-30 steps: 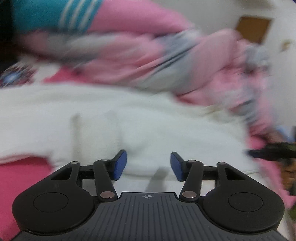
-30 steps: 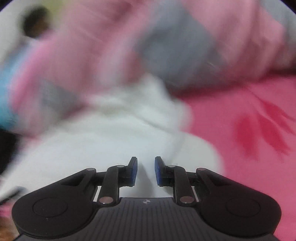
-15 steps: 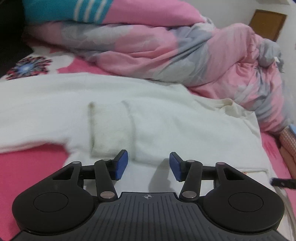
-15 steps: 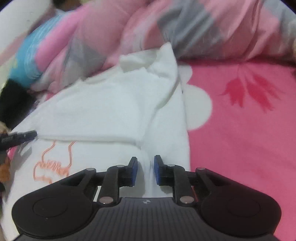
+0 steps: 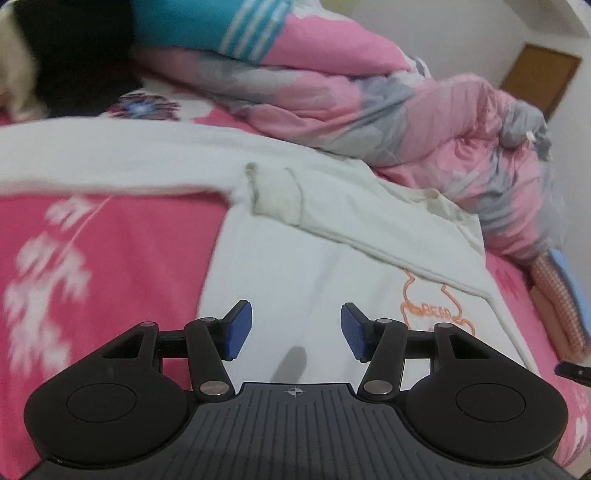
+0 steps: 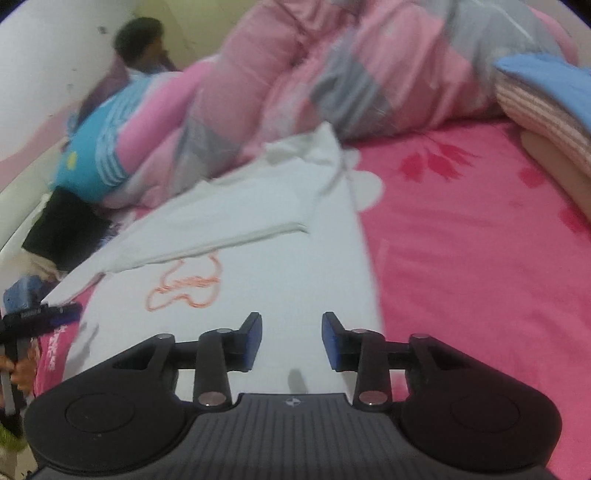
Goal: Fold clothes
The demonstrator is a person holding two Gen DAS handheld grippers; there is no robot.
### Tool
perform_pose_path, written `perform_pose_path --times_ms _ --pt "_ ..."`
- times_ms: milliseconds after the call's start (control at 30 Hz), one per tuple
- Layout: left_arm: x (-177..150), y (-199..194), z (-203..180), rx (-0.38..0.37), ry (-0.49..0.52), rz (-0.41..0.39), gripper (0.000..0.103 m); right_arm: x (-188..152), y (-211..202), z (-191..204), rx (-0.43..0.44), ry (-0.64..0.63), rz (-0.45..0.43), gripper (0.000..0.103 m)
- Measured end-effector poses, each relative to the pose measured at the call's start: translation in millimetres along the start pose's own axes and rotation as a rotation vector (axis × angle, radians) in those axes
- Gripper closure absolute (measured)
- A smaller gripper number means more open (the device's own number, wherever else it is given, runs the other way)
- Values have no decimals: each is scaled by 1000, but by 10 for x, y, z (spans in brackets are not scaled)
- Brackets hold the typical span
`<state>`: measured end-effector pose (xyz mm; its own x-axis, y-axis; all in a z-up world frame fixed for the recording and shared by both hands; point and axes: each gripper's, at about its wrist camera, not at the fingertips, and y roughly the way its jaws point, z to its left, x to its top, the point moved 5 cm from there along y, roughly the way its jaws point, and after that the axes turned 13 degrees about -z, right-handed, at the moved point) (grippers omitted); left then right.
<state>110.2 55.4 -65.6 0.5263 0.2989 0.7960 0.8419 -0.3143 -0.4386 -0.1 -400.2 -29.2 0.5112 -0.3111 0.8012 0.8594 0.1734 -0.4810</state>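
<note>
A pink sheet (image 5: 110, 240) with white and red flower prints covers the bed. Along its far side lies a bunched quilt (image 5: 406, 122) in pink and grey, with a teal, white-striped cloth (image 5: 207, 26) at one end and a person's dark-haired head past it in the right view. A striped pillow (image 6: 546, 99) with a blue top sits at the right edge of that view.

The white top (image 5: 295, 266) lies flat on the sheet, front up, its neck toward the quilt. One sleeve (image 5: 110, 162) stretches straight out to the left. The other sleeve (image 6: 221, 225) is folded across the chest, its ribbed cuff (image 5: 275, 195) ending near the left armpit. Below that fold an orange outline drawing (image 5: 432, 314) with small letters shows on the chest. The fabric looks smooth, with few creases.

The left gripper (image 5: 295, 332) hovers over the lower body of the top, jaws wide apart, holding nothing. The right gripper (image 6: 291, 339) hangs above the top's right edge, jaws parted somewhat less, also empty.
</note>
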Motion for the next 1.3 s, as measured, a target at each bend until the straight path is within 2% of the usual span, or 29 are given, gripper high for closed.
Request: perform_pose_path --times_ms 67,133,167,200,267,333,367,433,467,567,733,800,900,933,967,1000,1033,1067,1167,1233,1300 --pt "-76 -173 55 22 -33 -31 49 -1 101 196 9 -37 -18 60" --pt "-64 -278 152 51 -75 -71 48 3 281 421 15 -75 -27 50" --pt "-49 -325 205 67 -99 -92 48 6 384 539 17 -94 -31 36" --pt "-4 -324 276 93 -126 -114 47 11 484 662 12 -124 -40 27" --pt "95 -312 422 146 -180 -157 47 -7 704 952 -25 -250 -73 23" --pt "192 -302 570 200 -234 -200 47 -79 927 1199 -82 -389 -96 14" --pt "240 -298 644 227 -261 -221 47 -135 1045 1313 -113 -460 -110 6" --pt "378 -206 866 333 -351 -278 47 -259 1260 1471 -184 -566 -117 3" --pt "446 -159 979 388 -396 -307 46 -316 1351 1522 -188 -587 -111 3" --pt "615 81 1286 556 -484 -335 46 -438 1552 1590 -180 -562 -78 2" --pt "791 300 1879 811 -612 -372 46 -399 1612 1408 -147 -368 -41 0" --pt "827 359 2113 860 -651 -367 46 -393 1604 1361 -136 -324 -40 0" --pt "900 417 2271 889 -654 -382 48 -412 1608 1368 -139 -329 -44 0" --pt "927 430 2295 897 -646 -385 58 -420 1611 1376 -142 -336 -46 0" --pt "948 411 2302 905 -635 -392 74 -428 1614 1384 -144 -342 -48 0" --pt "954 414 2323 908 -637 -400 80 -431 1614 1386 -145 -344 -50 0" --pt "944 416 2359 902 -652 -408 93 -429 1610 1380 -142 -340 -51 0" --pt "933 417 2396 897 -668 -416 97 -426 1606 1374 -140 -334 -52 0" --pt "962 393 2325 878 -636 -459 101 -426 1605 1370 -139 -334 -56 0" --pt "1042 384 2168 857 -566 -500 101 -424 1602 1365 -136 -328 -60 0" --pt "1160 412 1871 798 -464 -538 101 -421 1596 1357 -133 -319 -65 0"
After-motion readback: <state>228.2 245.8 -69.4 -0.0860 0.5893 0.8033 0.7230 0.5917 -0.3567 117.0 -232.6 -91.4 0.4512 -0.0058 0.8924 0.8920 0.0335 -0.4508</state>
